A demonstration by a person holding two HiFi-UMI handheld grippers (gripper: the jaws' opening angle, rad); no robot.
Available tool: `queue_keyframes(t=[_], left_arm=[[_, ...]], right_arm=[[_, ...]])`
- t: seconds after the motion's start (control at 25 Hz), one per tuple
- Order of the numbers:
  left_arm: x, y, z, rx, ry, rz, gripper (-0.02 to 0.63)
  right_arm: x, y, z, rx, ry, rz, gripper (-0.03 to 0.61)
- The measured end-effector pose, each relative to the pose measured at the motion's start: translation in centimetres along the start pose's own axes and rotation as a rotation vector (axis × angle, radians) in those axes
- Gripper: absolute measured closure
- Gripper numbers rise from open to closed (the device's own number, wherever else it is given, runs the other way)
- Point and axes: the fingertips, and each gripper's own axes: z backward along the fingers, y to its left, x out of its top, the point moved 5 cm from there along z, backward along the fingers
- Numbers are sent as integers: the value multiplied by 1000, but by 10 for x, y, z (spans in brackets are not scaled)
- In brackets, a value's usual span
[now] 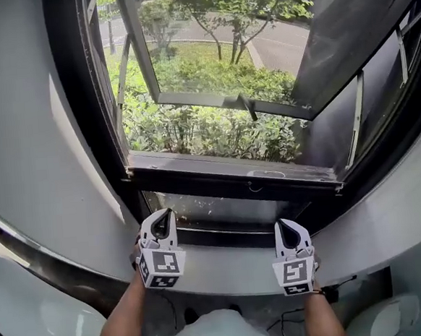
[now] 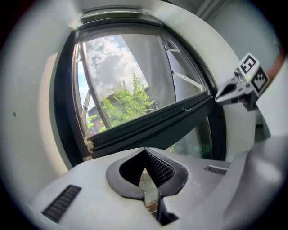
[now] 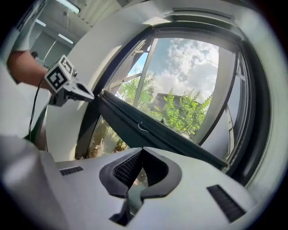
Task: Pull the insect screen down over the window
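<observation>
The left gripper (image 1: 166, 215) and the right gripper (image 1: 288, 226) are being held side by side below the window (image 1: 214, 120). Both pairs of jaws are being pressed together, with nothing between them. The insect screen's dark bar (image 1: 233, 178) is lying across the window, beyond both jaws and not touching them.

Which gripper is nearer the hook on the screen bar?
Right. The right gripper is just below-right of the hook; the left gripper is farther off, below-left.

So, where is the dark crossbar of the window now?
Head view: the dark crossbar spans the window low down, just beyond the left tool and right tool.
</observation>
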Motion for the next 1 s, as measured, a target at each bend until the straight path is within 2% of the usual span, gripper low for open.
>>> queue_keyframes(t=[0.16, 0.2, 0.28, 0.4, 0.6, 0.8, 1.0], left_arm=[[-3, -17, 18, -136, -35, 268, 601], [-5, -20, 22, -152, -43, 314, 601], [-11, -23, 32, -156, -51, 371, 601], [-23, -28, 46, -137, -48, 418, 601], [-30, -45, 70, -48, -43, 424, 601], [-18, -75, 93, 54, -54, 422, 601], [-10, -116, 113, 183, -53, 429, 601]], right_arm=[[7, 21, 6, 28, -73, -348, 572], [8, 24, 7, 21, -78, -416, 572], [7, 30, 11, -1, -78, -487, 572], [10, 40, 18, -3, -79, -476, 572], [20, 52, 26, 61, -118, -365, 572], [16, 53, 38, 170, -180, -307, 572], [-6, 46, 50, 282, -215, -286, 572]])
